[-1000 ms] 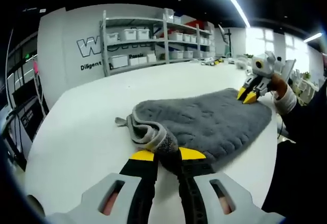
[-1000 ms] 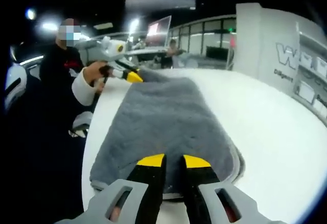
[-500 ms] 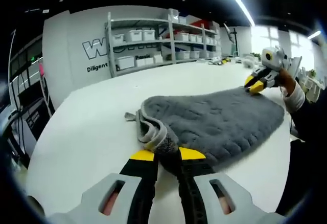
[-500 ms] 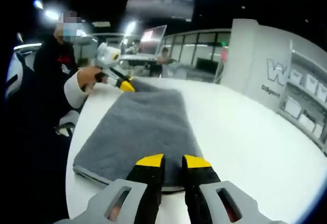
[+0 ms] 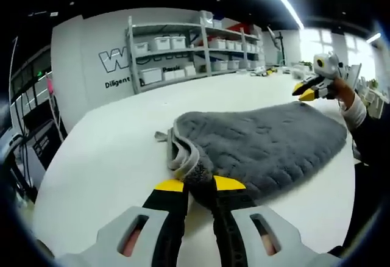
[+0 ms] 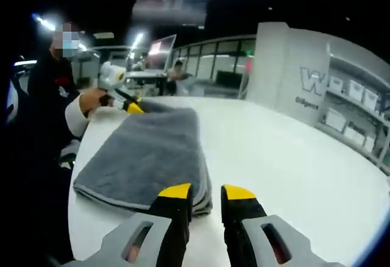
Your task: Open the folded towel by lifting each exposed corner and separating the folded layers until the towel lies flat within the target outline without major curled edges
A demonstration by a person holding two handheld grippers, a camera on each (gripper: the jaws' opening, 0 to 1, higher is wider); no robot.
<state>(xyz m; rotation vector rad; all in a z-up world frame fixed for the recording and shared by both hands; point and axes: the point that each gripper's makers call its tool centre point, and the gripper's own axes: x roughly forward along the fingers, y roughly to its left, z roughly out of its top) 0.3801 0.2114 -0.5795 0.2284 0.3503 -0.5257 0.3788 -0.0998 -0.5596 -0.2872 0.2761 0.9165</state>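
1. Left gripper [image 5: 199, 185]: its yellow-tipped black jaws are pinched on a bunched near corner of the grey plush towel [image 5: 268, 142]. A wad of pile and a pale hem sit between the tips.

2. Right gripper [image 6: 206, 192]: yellow tips spread with a gap between them. In the right gripper view the towel's nearest folded edge [image 6: 149, 154] lies just beyond and left of the tips; nothing sits between them. In the left gripper view the same tool [image 5: 308, 90] hovers above the towel's far end, apart from the cloth, held by a hand with a white cuff [image 5: 353, 105].

3. Towel position: on the white round table [image 5: 109, 157], folded lengthwise. Stacked layers show along the edge near the right gripper, and a curled hem with a small tab [image 5: 161, 136] shows at the left-held end. No target outline can be made out on the tabletop.

4. Judgement of step: one corner is secured; the far end needs a fresh grasp before the layers can be parted. The task looks early, as the towel is not yet opened.

5. Doing it well: bring the right jaws low to the table, take only the top layer at an exposed corner, and close fully. Keep the left pinch steady as an anchor, then lift and draw the top layer away sideways, not upward alone, so the fold peels off.

6. Risk: gripping both layers drags the whole towel. The bunched left corner may stay curled unless it is released and smoothed.
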